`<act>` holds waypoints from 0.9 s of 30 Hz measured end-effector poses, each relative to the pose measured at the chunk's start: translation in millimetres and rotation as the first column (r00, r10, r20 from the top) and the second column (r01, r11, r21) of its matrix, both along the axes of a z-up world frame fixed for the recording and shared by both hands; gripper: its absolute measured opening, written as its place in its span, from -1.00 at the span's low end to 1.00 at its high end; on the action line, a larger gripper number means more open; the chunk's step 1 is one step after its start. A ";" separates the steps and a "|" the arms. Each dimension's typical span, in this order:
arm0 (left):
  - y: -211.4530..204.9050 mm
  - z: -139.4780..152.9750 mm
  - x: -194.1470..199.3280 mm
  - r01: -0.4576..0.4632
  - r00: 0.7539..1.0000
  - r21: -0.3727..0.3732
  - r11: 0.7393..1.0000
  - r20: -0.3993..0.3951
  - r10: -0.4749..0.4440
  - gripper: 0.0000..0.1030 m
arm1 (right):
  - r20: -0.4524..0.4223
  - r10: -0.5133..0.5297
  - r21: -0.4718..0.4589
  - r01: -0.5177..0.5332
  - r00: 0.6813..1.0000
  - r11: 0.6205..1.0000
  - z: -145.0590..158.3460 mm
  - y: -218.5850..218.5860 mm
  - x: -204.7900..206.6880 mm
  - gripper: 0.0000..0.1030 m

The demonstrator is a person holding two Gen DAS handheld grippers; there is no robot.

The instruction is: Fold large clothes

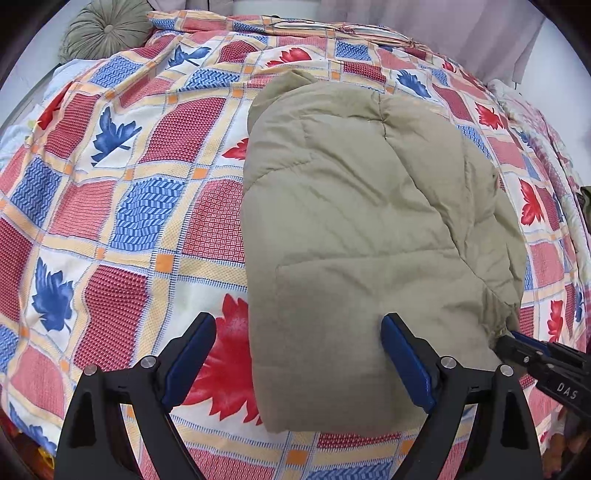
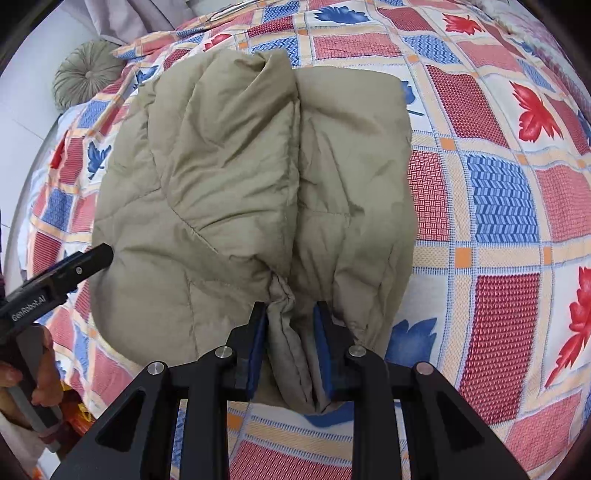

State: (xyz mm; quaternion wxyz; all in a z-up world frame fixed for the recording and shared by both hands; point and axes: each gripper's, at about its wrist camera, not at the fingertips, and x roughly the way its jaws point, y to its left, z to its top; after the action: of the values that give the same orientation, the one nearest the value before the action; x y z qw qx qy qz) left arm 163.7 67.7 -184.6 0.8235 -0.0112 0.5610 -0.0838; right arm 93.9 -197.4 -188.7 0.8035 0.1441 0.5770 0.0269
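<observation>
- Padded jacket (image 2: 251, 177), khaki and quilted, was pinched at a bunched cuff-like fold between the narrow jaws of the right gripper (image 2: 290, 347), at the garment's near edge.
- Left gripper (image 1: 299, 354) stood wide, holding nothing; one finger lay over the jacket's near left corner, the other over the bedspread (image 1: 110, 206).
- Jacket lay partly folded, sleeves turned in, in the middle of the patterned bedspread; a round cushion (image 1: 107, 29) sat well apart at the far edge.
- Risk, as judged: the slick, puffy fabric could slip from the single pinch, or the stacked layers could spring open, since the left corner was unsecured.
</observation>
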 end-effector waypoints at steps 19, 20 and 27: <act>22.7 51.7 -58.1 -0.014 0.999 -0.007 1.000 -0.044 0.014 1.00 | -0.029 -0.044 0.049 0.045 0.999 0.998 57.4 10.0 -46.6 -0.43; 23.3 54.4 -61.1 -0.017 0.999 0.001 1.000 -0.046 0.017 1.00 | -0.032 -0.045 0.052 0.047 0.998 0.998 58.8 10.7 -48.7 -0.43; 20.7 73.0 -81.9 0.007 0.999 0.067 0.998 -0.033 -0.005 1.00 | -0.053 -0.056 0.056 0.059 0.997 0.997 70.6 15.9 -62.3 -0.43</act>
State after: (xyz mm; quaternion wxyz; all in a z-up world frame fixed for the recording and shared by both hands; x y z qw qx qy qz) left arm 81.8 88.5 -111.5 0.8137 0.0168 0.5772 -0.0670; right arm 31.5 -181.4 -118.2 0.7845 0.1846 0.5918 0.0167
